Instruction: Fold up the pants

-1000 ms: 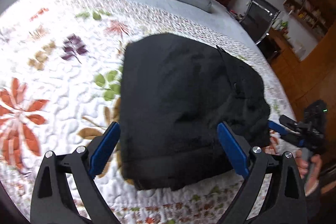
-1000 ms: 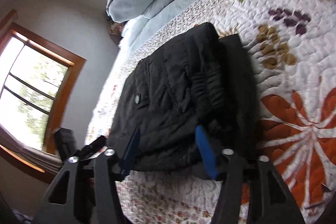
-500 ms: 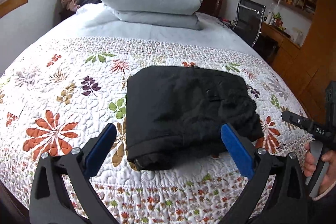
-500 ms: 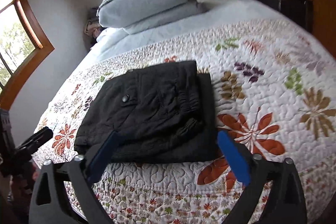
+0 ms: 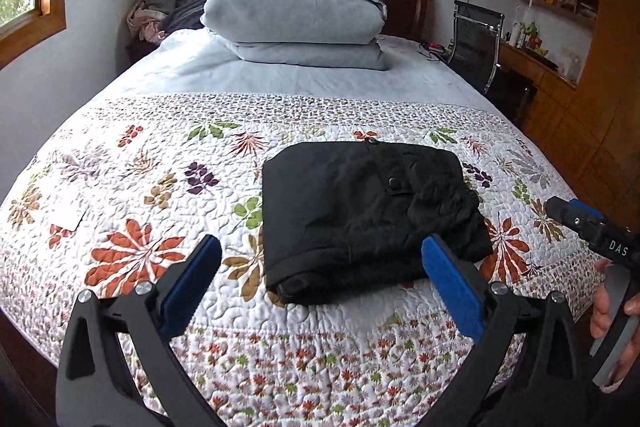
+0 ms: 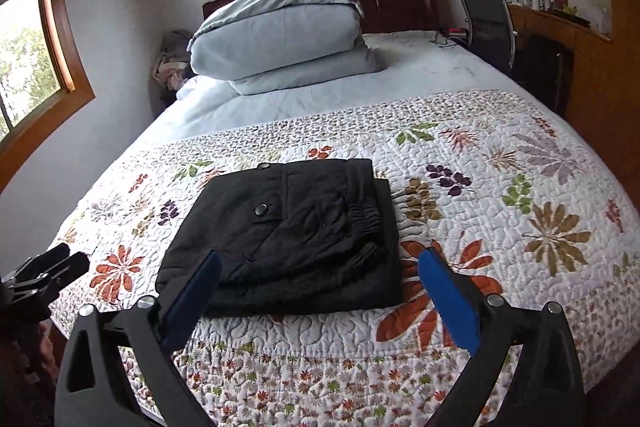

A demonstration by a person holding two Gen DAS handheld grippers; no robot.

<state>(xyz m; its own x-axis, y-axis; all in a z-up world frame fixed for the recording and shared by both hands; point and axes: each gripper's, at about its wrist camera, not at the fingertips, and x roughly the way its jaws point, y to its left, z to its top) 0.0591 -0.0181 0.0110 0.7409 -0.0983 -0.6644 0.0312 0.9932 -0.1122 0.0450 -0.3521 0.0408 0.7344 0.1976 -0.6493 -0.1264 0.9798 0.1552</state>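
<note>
Black pants [image 5: 368,211] lie folded into a compact rectangle on the floral quilt [image 5: 132,187], a snap button showing on top. My left gripper [image 5: 320,255] hovers open above the bed's near edge, its blue pads clear of the cloth. In the right wrist view the same pants [image 6: 296,227] rest flat, and my right gripper [image 6: 318,267] is open too, nothing between its fingers. The right gripper's tip [image 5: 576,223] shows at the right edge of the left wrist view, held by a hand. The left gripper's tip [image 6: 52,267] shows at the left edge of the right wrist view.
Folded grey bedding [image 5: 292,15] is stacked at the headboard. A black chair [image 5: 476,43] and a wooden desk [image 5: 536,75] stand right of the bed. A small white card [image 5: 68,215] lies on the quilt at left. Windows are behind and to the left.
Both grippers pulled back and rose away from the pants. The right gripper's jaws spread from half shut to wide open. The folded pants stayed in place.
</note>
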